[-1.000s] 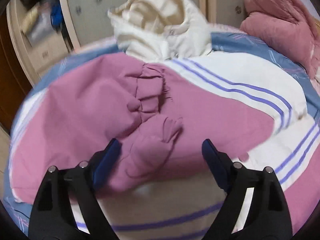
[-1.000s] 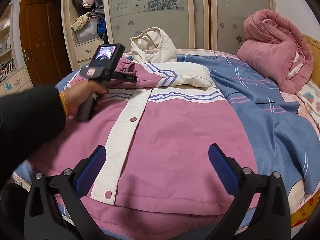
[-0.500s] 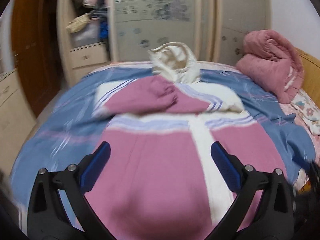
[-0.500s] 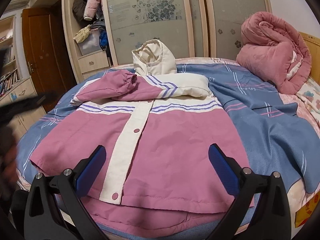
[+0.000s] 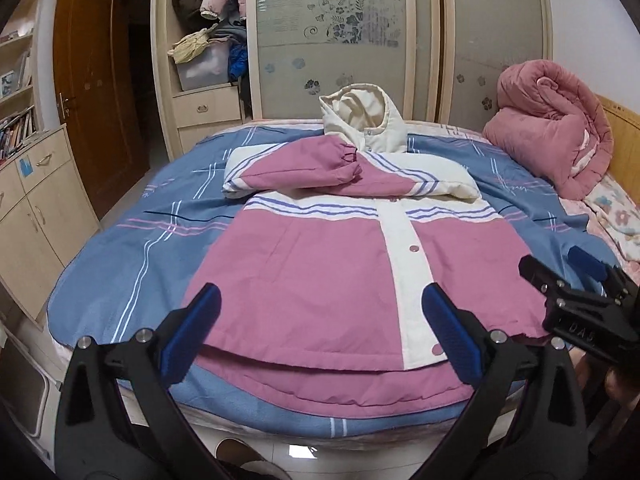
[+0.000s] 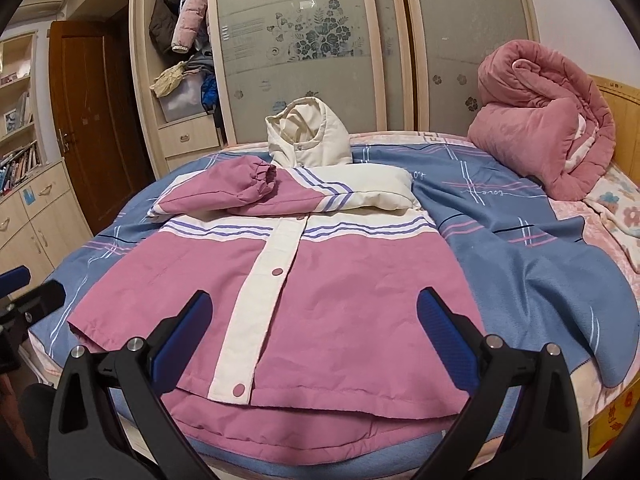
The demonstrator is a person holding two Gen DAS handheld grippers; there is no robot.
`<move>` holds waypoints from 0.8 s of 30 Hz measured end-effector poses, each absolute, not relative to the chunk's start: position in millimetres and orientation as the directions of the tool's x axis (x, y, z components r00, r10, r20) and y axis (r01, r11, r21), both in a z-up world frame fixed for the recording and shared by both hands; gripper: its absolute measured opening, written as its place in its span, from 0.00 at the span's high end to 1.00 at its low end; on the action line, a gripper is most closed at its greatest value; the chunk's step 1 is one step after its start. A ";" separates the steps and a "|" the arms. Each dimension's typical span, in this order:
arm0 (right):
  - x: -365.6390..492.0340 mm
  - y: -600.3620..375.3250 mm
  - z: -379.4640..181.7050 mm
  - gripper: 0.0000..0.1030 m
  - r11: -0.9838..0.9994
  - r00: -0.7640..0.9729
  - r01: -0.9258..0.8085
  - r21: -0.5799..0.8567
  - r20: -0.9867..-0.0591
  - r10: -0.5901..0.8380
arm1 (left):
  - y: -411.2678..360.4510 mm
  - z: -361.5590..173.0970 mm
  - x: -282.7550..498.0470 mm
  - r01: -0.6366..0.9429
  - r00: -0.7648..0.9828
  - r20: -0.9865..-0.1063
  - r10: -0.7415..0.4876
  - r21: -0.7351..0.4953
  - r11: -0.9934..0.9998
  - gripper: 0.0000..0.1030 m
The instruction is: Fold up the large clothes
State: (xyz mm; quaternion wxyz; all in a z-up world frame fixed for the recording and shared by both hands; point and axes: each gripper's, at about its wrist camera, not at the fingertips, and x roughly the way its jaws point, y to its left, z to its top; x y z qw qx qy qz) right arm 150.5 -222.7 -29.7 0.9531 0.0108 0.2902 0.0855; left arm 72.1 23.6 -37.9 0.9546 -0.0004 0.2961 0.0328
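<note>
Two hand-held grippers, both spread wide and holding nothing. Left hand-held gripper hangs over the near hem of the jacket; right hand-held gripper does the same, and shows at the right edge of the left wrist view.

Jacket, pink with a white snap placket, lies front-up on the bed, just ahead of both hand-held grippers, hem at the near edge. Beyond the hand-held grippers, both sleeves are folded across the chest, with the pink cuff on top, left of the placket. Cream hood stands upright past the sleeves.

Far right of the right hand-held gripper, a rolled pink quilt sits on the bed. Behind the bed, a wardrobe with frosted sliding doors; far left, a brown door.
</note>
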 end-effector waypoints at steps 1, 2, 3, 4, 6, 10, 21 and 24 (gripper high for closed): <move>149.6 -224.1 -29.3 0.01 0.986 0.819 -0.153 0.070 -0.550 0.166 | 22.5 -36.7 72.7 -0.062 0.825 -0.562 0.060 0.015 0.998 0.02; 149.1 -226.1 -28.8 0.01 0.986 0.820 -0.148 0.070 -0.548 0.163 | 20.8 -35.5 73.7 -0.061 0.826 -0.560 0.059 0.016 0.998 0.02; 148.7 -227.8 -28.4 0.01 0.986 0.821 -0.147 0.073 -0.547 0.163 | 20.0 -35.0 73.7 -0.060 0.827 -0.559 0.060 0.017 0.998 0.02; 148.3 -229.5 -27.9 0.01 0.987 0.821 -0.145 0.076 -0.547 0.163 | 18.6 -33.8 74.5 -0.058 0.830 -0.555 0.060 0.022 0.998 0.02; 147.5 -232.8 -27.0 0.01 0.987 0.824 -0.140 0.078 -0.543 0.160 | 17.0 -32.0 76.3 -0.058 0.834 -0.548 0.063 0.026 0.998 0.02; 147.0 -236.8 -26.6 0.01 0.987 0.824 -0.136 0.079 -0.544 0.158 | 14.8 -29.5 79.2 -0.055 0.837 -0.545 0.057 0.021 0.998 0.02; 148.6 -238.6 -28.0 0.01 0.988 0.824 -0.131 0.076 -0.546 0.151 | 12.4 -32.8 85.6 -0.044 0.832 -0.552 0.050 0.025 0.999 0.02; 149.0 -236.2 -29.4 0.01 0.988 0.822 -0.139 0.073 -0.548 0.156 | 12.9 -34.0 87.0 -0.038 0.829 -0.557 0.044 0.023 0.999 0.02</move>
